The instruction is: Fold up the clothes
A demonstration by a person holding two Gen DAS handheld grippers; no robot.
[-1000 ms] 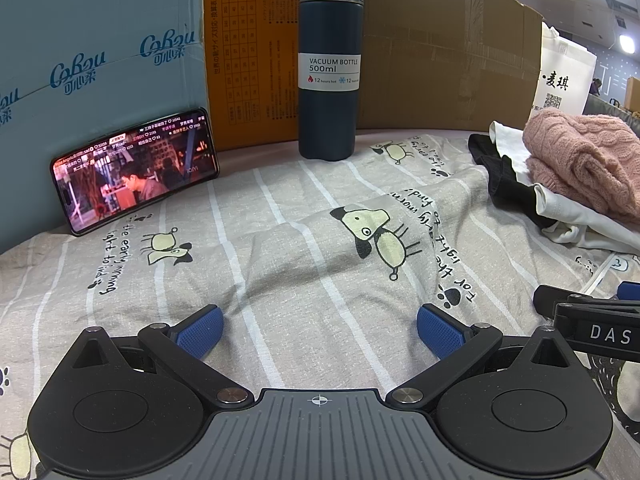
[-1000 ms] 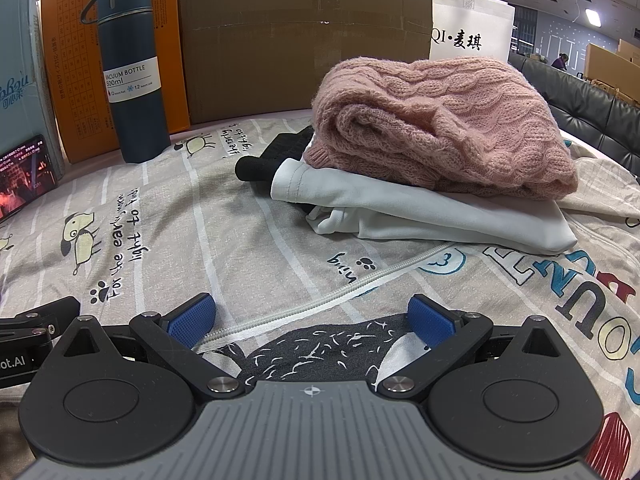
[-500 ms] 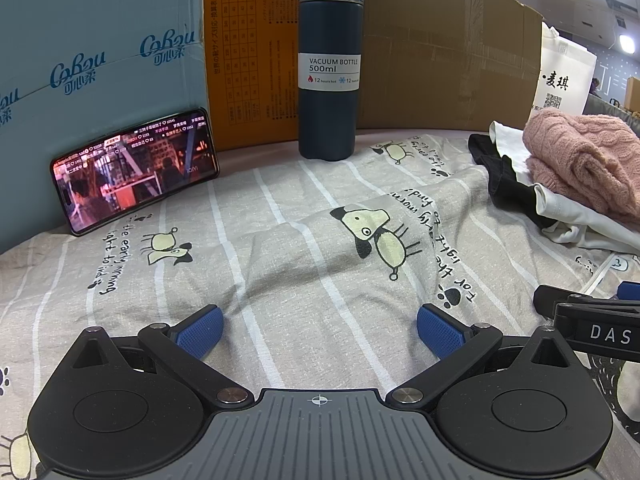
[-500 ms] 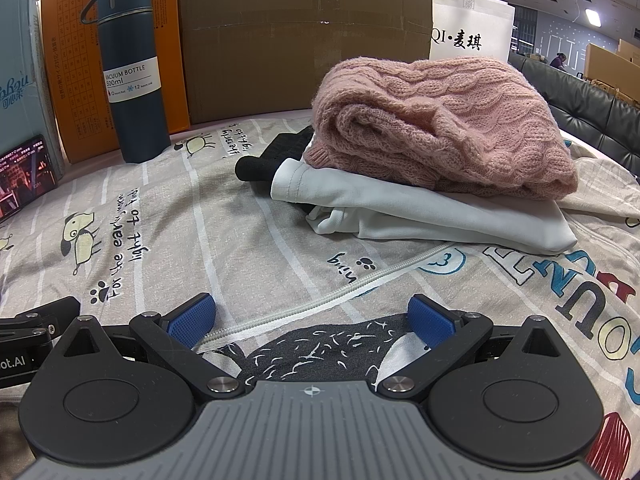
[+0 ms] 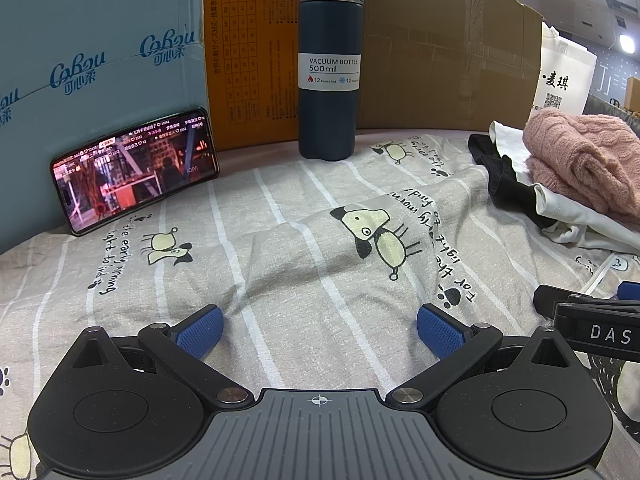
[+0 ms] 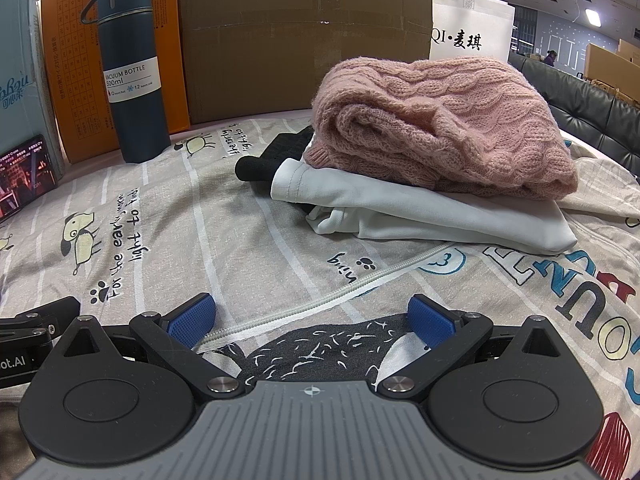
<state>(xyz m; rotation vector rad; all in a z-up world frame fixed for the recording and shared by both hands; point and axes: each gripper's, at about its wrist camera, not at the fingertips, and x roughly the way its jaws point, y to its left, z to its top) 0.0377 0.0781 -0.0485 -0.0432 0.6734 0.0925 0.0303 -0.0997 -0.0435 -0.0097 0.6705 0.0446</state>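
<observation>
Both spread wide, empty: left gripper (image 5: 318, 326) over striped dog-print sheet (image 5: 280, 240), right gripper (image 6: 310, 318) over zippered garment (image 6: 520, 280) near pink sweater (image 6: 440, 124).

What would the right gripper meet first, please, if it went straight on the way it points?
Probably the folded white garment under the pink cable-knit sweater; the right gripper, open, points just left of the stack, so depth is uncertain.

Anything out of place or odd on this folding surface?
Yes: a phone leans against the blue box, playing video, and a vacuum bottle stands upright on the bedsheet, neither being laundry. The folded stack, pink sweater on top, looks tidy. Nothing is spilled or damaged.
</observation>
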